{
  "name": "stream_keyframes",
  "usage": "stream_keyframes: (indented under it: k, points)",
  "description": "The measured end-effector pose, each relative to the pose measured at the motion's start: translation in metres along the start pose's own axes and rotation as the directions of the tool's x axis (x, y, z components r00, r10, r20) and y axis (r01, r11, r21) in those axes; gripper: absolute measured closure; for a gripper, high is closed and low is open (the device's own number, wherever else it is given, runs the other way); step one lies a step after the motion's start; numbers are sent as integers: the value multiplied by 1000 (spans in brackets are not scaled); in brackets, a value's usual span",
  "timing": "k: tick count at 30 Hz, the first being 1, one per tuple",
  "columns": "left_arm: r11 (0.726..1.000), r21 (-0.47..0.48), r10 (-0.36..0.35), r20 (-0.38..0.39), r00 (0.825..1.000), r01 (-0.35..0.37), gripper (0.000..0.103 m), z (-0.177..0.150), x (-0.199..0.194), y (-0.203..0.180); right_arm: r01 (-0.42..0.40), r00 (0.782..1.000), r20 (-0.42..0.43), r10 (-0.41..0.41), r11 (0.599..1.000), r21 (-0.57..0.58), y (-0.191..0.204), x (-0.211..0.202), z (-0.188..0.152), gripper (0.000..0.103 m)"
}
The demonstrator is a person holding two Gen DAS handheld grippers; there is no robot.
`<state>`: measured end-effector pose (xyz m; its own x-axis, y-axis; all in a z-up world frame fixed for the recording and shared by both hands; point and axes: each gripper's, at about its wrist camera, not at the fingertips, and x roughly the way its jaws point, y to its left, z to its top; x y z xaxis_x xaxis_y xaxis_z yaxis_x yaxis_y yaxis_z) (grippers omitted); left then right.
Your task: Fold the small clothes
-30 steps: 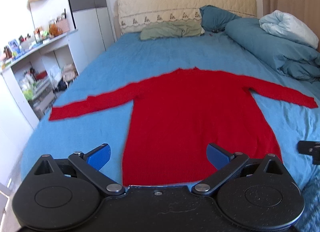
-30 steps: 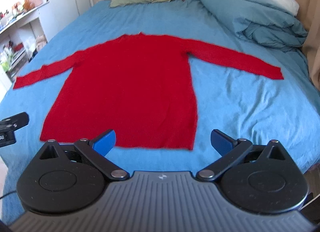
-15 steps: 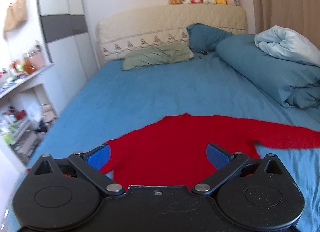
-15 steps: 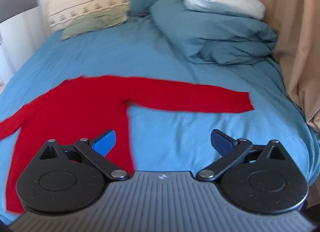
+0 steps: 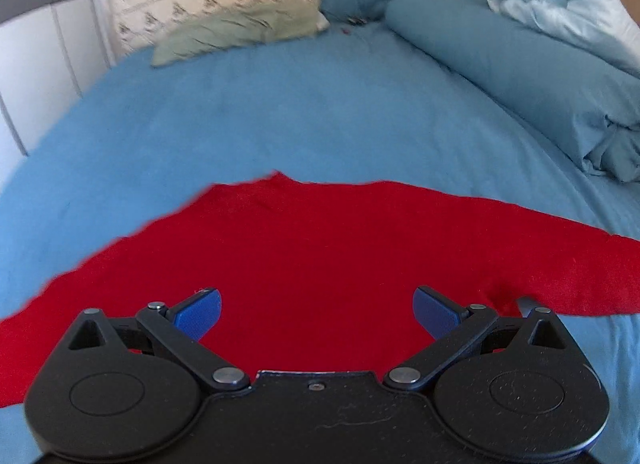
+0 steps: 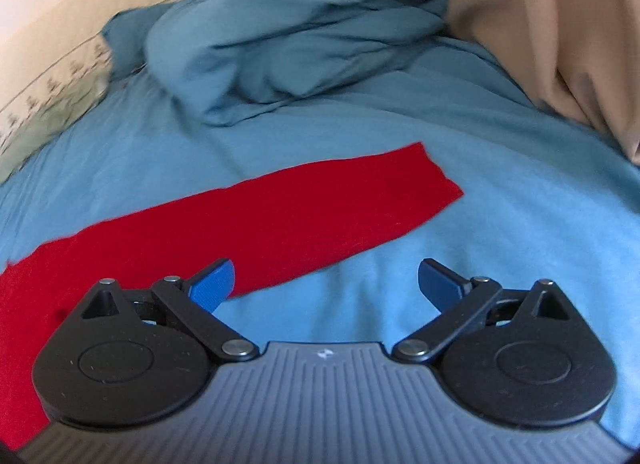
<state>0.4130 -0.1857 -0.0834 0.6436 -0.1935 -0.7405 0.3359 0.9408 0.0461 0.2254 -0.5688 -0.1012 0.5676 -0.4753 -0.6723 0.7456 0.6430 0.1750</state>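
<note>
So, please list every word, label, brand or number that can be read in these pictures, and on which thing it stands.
No readable text in either view.
Small pale mark on the right tongs, on the grey ribbed body: a logo, no letters.
Headboard trim: a stitched pattern, not writing.
Red sweater: no label shows.

Sweater flat on bed; duvet behind.

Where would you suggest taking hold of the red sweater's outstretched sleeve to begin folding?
Probably at the cuff of the red sweater, with the right hand-held gripper coming from the bed's outer side: the sleeve lies flat and straight, its free end exposed.
</note>
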Motion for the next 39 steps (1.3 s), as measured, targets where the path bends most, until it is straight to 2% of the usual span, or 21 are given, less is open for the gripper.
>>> stream_keyframes:
  k: [6, 9, 15, 17, 19, 21, 24, 27, 30, 32, 34, 36, 39]
  points:
    - [996, 90, -18, -30, 999, 21, 0, 5, 64, -39, 78, 996, 32, -81, 993, 91, -17, 40, -4, 0]
    - [994, 105, -22, -52, 998, 27, 0, 8, 83, -51, 96, 994, 31, -101, 986, 134, -21, 52, -6, 12]
    - [991, 129, -5, -126, 992, 22, 0, 17, 114, -73, 157, 986, 33, -165, 973, 169, -21, 68, 7, 47]
    - [991, 133, 0, -154, 988, 20, 0, 20, 126, -79, 174, 984, 8, -178, 969, 177, -22, 71, 15, 69]
    - [993, 118, -6, -176, 984, 27, 0, 22, 133, -78, 175, 984, -17, -175, 969, 176, -19, 73, 24, 79]
    - [996, 79, -29, -198, 980, 46, 0, 25, 137, -75, 177, 984, -24, -175, 971, 160, -12, 68, 35, 80]
    - [996, 45, -65, -246, 967, 79, 0, 32, 142, -69, 130, 991, 4, -131, 984, 122, 10, 52, 55, 80]
    - [995, 8, -97, -270, 958, 103, 0, 42, 136, -56, 29, 999, 40, -33, 995, 95, 45, 30, 78, 80]
    - [997, -42, -73, -195, 978, 66, 0, 53, 109, -27, -110, 991, 74, 107, 993, 35, 101, 5, 99, 81]
    - [997, -64, -41, -141, 989, 33, 0, 58, 88, 0, -222, 971, 90, 222, 975, -12, 146, -11, 109, 81]
    - [996, -84, 5, -98, 995, -14, 0, 59, 67, 33, -344, 934, 89, 347, 938, -52, 194, -27, 111, 81]
    - [994, -93, 50, -63, 997, -56, 0, 56, 49, 66, -466, 878, 61, 474, 878, -107, 246, -39, 103, 81]
    - [981, -93, 165, -37, 986, -168, 0, 43, 28, 118, -626, 773, -25, 634, 755, -197, 323, -51, 67, 81]
